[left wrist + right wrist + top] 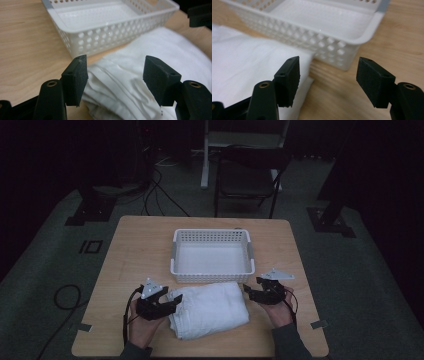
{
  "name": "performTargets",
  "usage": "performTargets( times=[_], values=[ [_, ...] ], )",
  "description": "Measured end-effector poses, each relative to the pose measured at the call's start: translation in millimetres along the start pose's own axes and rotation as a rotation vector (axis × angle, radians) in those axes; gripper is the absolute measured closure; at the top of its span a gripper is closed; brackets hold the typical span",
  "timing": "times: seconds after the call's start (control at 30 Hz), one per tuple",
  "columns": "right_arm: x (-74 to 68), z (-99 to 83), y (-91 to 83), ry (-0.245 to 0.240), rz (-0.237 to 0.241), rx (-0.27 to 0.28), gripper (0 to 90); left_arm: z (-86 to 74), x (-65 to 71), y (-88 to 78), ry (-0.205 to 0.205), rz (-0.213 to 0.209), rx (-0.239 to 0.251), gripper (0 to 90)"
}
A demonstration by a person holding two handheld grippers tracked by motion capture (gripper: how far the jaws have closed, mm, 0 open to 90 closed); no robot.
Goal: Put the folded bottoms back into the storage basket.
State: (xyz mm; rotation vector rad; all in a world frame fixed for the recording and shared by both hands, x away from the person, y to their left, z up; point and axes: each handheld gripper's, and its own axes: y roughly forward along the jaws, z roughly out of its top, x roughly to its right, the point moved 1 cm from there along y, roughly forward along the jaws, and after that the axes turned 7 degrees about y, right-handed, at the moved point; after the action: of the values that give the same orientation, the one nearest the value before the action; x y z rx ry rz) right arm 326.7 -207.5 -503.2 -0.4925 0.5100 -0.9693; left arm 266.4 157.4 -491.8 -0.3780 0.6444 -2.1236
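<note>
The folded white towel (209,309) is lying on the tabletop (135,245), just before the white basket (212,274). The left gripper (172,302) and right gripper (248,291) are flanking the towel's ends, jaws standing apart, gripping nothing. Behind the towel, the basket is sitting empty.

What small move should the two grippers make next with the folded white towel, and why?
Probably ease both inward and close on the towel's ends. The left gripper and right gripper flank it with fingers open, gripping nothing, and the empty basket waits just behind it.
</note>
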Motion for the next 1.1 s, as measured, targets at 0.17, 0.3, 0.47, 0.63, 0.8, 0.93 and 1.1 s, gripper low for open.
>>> performTargets(
  times=[0.17, 0.3, 0.47, 0.63, 0.8, 0.93, 1.1],
  values=[
    [-9.6, -6.1, 0.3, -0.035, 0.01, -0.02, 35.6, -14.4, 9.5, -2.0, 0.021, 0.007, -0.037, 35.7],
    [-16.7, -11.5, -0.1, -0.052, 0.024, -0.032, 35.5, -28.2, 13.6, -4.0, 0.02, -0.005, -0.066, 35.8],
    [-23.9, -19.1, 3.6, -0.076, 0.032, -0.062, 35.5, -37.0, 12.9, 4.6, 0.024, -0.008, -0.094, 37.0],
    [-27.2, -28.3, 9.3, -0.077, 0.032, -0.108, 39.3, -35.3, 9.2, 12.7, 0.034, -0.007, -0.096, 37.2],
    [-24.0, -30.7, 10.4, -0.058, 0.027, -0.117, 40.4, -30.6, 7.0, 21.4, 0.042, -0.01, -0.099, 37.4],
    [-21.3, -33.2, 12.5, -0.049, 0.029, -0.13, 44.5, -26.2, 8.3, 28.7, 0.051, -0.001, -0.1, 37.3],
    [-17.7, -34.7, 15.6, -0.041, 0.038, -0.143, 52.8, -22.2, 9.5, 35.0, 0.05, -0.004, -0.1, 37.3]
  ],
)
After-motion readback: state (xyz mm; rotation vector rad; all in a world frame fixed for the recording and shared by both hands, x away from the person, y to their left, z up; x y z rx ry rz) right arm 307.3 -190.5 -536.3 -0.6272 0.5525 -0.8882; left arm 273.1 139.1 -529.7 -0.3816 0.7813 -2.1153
